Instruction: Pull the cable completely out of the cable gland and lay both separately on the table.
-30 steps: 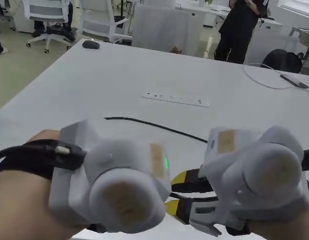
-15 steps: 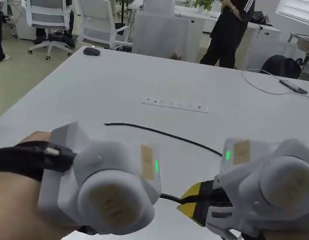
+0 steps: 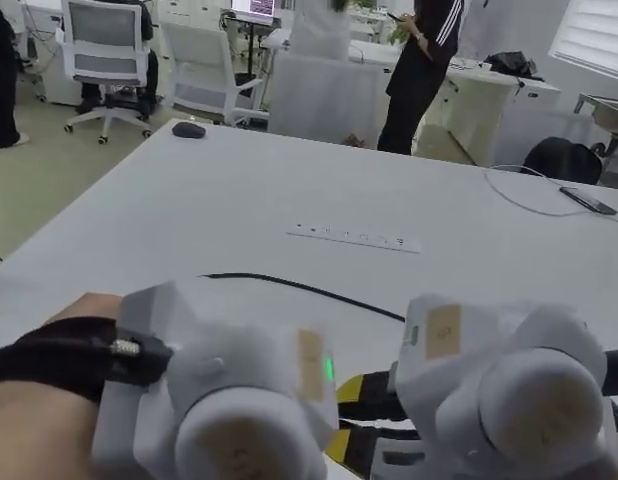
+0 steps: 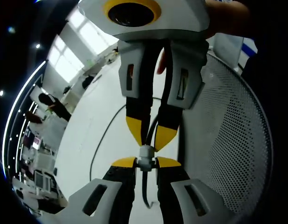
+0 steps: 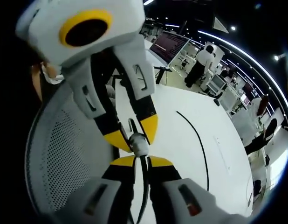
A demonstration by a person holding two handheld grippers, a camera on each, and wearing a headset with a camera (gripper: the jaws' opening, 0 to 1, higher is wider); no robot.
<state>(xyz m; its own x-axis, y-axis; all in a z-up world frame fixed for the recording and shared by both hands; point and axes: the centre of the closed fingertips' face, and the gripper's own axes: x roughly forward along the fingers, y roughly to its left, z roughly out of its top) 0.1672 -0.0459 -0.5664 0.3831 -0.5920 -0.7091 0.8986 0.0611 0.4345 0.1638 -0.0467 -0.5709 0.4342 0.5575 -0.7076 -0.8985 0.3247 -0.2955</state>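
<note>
A small grey cable gland (image 4: 145,157) sits pinched between the yellow tips of my left gripper (image 4: 146,162), which is shut on it. The black cable (image 5: 144,179) runs out of the gland (image 5: 138,144) and between the jaws of my right gripper (image 5: 141,161), shut on the cable just behind the gland. A short stub of cable pokes out of the gland's other side. In the head view both grippers face each other low over the near table edge. The right gripper (image 3: 349,415) shows its yellow tips, and the cable (image 3: 299,288) trails across the white table (image 3: 289,190).
A flush socket strip (image 3: 354,238) lies mid-table. Farther off are a mouse (image 3: 189,130), and a phone (image 3: 589,200) with a white lead. A perforated grey mesh surface (image 4: 228,140) lies under the grippers. Office chairs and standing people are beyond the table.
Half a second ago the right gripper stood farther right, with a bit of cable showing between the two. The grippers are now close together again. The head camera has tilted up slightly.
</note>
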